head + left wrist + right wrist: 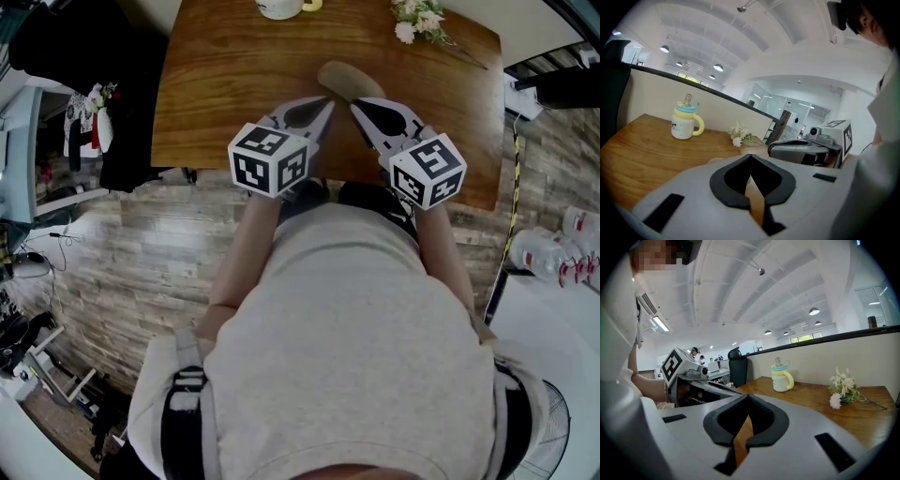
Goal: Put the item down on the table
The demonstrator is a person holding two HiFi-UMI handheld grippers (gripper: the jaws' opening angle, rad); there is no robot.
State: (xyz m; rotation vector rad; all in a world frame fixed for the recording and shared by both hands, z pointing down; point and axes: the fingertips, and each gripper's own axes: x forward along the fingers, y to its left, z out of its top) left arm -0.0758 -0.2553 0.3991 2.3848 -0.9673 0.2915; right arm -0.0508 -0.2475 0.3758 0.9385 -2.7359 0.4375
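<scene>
Both hand-held grippers are held over the near edge of the brown wooden table (216,84), tips angled toward each other. Left gripper (323,105): jaws closed tip to tip in its own view, nothing clamped; only table wood is seen through the slot behind the tips. Right gripper (361,108): jaws likewise closed and empty. The tan, rounded oblong item (339,77) is lying on the table near the middle of the near edge, just beyond both sets of tips; contact with either cannot be told. A white mug with yellow handle (279,7) and a small white flower sprig (419,19) are noted along the far edge.
</scene>
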